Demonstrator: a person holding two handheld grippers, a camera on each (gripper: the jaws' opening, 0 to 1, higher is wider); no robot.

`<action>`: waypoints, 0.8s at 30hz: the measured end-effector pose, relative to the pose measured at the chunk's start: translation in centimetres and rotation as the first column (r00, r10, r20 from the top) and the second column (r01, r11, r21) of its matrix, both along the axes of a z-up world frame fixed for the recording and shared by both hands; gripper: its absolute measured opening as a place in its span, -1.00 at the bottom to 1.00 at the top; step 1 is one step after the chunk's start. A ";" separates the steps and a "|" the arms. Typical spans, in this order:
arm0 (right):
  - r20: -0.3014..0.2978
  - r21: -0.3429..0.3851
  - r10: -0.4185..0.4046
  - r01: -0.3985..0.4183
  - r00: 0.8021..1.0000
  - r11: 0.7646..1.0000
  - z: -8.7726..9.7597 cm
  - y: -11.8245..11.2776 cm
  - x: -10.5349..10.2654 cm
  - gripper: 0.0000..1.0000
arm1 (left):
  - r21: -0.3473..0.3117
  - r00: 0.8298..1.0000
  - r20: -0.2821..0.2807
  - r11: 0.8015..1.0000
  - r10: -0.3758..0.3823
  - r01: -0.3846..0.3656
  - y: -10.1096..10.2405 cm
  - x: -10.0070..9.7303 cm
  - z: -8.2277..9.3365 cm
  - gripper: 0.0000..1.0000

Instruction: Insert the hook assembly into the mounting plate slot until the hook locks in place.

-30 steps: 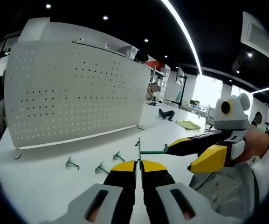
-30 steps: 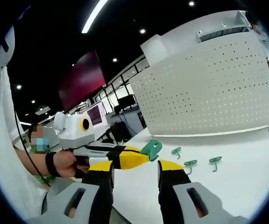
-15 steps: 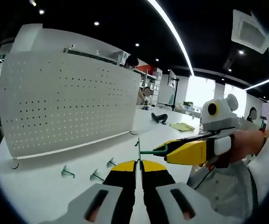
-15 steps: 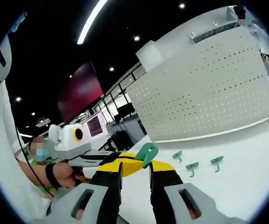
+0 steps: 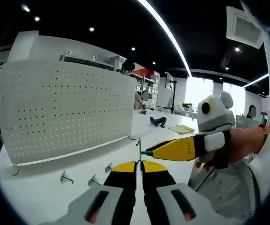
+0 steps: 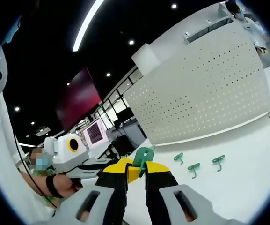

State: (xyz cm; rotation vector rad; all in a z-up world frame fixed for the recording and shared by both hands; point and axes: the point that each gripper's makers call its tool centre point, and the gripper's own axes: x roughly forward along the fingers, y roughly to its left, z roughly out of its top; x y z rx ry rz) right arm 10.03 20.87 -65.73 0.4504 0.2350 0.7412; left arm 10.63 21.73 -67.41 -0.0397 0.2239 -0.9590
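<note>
I hold a green hook (image 5: 138, 146) upright and edge-on in my left gripper (image 5: 138, 163), whose jaws are shut on it. My right gripper (image 5: 154, 151) comes in from the right, its yellow jaws closed on the hook's horizontal stem. In the right gripper view the hook's green plate (image 6: 142, 156) sits between the jaws of my right gripper (image 6: 136, 165), and my left gripper (image 6: 129, 172) reaches in from the left. The white perforated mounting plate (image 5: 64, 112) (image 6: 205, 101) stands upright on the table beyond, apart from both grippers.
Three loose green hooks (image 6: 193, 168) lie on the white table (image 6: 247, 178) in front of the plate, also seen as small hooks (image 5: 93, 180). A person's hand (image 5: 240, 145) holds the right gripper. A dark object (image 5: 157, 121) and a yellow cloth (image 5: 181, 129) lie farther back.
My right gripper's jaws have closed from wide apart onto the green hook. The left gripper has kept its grip on it.
</note>
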 end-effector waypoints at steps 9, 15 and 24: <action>-0.021 0.008 -0.014 0.014 1.000 1.000 0.0 -0.2 0.0 -0.93 | -0.026 0.999 0.035 1.000 0.000 0.001 -0.2 -0.2 0.8 -0.93; -0.035 0.018 -0.027 0.028 0.999 0.999 0.1 -0.4 0.1 -0.95 | -0.024 0.998 0.058 1.000 0.005 -0.004 -0.3 -0.1 1.1 -0.93; -0.061 0.050 -0.036 0.039 0.998 0.998 0.4 -0.3 0.4 -0.95 | -0.047 0.996 0.073 0.998 0.042 -0.039 0.0 0.2 1.5 -0.93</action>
